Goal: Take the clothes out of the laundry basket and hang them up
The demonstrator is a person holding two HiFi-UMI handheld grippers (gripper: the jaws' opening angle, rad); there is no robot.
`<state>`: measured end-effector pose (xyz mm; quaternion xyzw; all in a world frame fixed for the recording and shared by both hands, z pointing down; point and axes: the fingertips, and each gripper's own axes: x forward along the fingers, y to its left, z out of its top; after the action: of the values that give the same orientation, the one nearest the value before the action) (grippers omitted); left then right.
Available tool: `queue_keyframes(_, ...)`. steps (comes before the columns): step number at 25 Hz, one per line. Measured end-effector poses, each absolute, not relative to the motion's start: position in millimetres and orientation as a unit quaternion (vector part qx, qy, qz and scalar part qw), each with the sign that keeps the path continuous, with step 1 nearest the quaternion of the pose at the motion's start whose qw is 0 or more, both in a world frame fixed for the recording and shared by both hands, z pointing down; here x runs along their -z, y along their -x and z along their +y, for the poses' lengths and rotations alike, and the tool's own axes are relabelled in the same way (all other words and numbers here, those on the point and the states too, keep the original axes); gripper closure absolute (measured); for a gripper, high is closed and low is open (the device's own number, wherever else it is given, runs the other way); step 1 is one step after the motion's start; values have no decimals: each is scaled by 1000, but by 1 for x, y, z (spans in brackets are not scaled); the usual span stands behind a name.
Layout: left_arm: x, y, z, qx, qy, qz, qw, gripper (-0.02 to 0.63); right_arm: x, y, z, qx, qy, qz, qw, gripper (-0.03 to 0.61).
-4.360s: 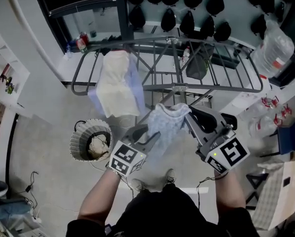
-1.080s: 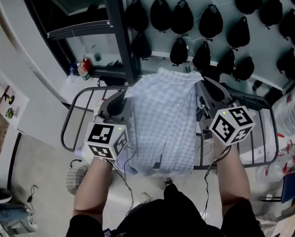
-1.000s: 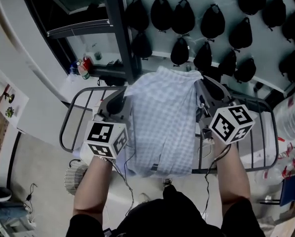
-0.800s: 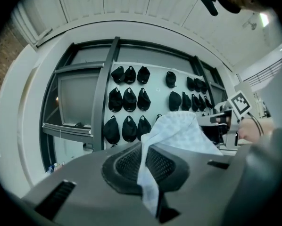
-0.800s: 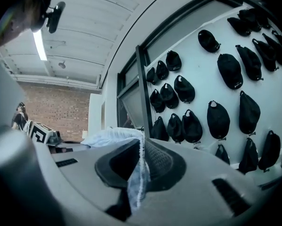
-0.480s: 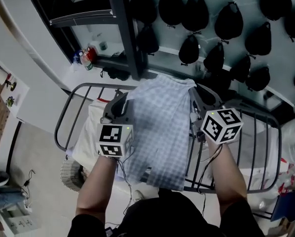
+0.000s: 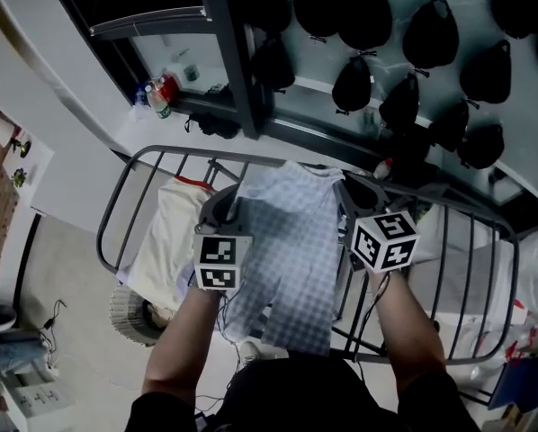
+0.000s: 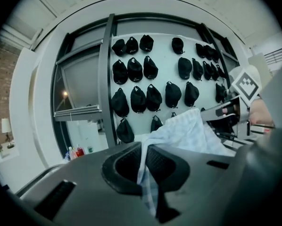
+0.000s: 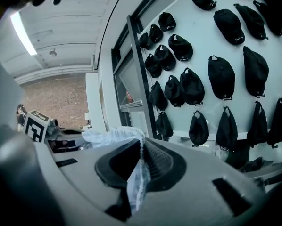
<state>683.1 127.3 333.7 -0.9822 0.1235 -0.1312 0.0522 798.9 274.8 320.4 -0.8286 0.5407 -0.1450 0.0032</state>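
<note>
A light blue checked garment is stretched between my two grippers above the dark metal drying rack. My left gripper is shut on its left top corner, and the cloth runs pinched between the jaws in the left gripper view. My right gripper is shut on the right top corner, with a fold of the cloth clamped between its pads. The garment hangs down toward the person. The woven laundry basket stands on the floor at the lower left, partly hidden under the rack.
A cream and lilac garment hangs over the rack's left side. Rows of black caps hang on the wall behind. A dark post rises at the rack's far side, with bottles on a ledge beside it.
Both grippers have come down with the checked garment, from well above the rack to just over its rails. The garment stays stretched between them.
</note>
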Motion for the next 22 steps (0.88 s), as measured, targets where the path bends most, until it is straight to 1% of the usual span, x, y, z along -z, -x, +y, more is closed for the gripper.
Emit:
queue_keyframes(8, -374, -690, 128, 176, 976, 119, 48, 598, -358, -805, 266, 181, 823, 538, -15, 535)
queue_keyframes(14, -399, -692, 130, 205, 972, 105, 39, 598, -380, -805, 261, 207, 814, 542, -29, 521)
queue_keyframes(17, -408, -693, 131, 214, 971, 99, 39, 598, -391, -805, 258, 217, 811, 542, -34, 508)
queue_keyframes(21, -419, -692, 132, 229, 968, 94, 36, 595, -402, -805, 258, 232, 808, 540, -40, 469)
queue_keyframes(22, -421, -692, 133, 231, 968, 94, 36, 585, -404, -805, 258, 235, 807, 540, -43, 449)
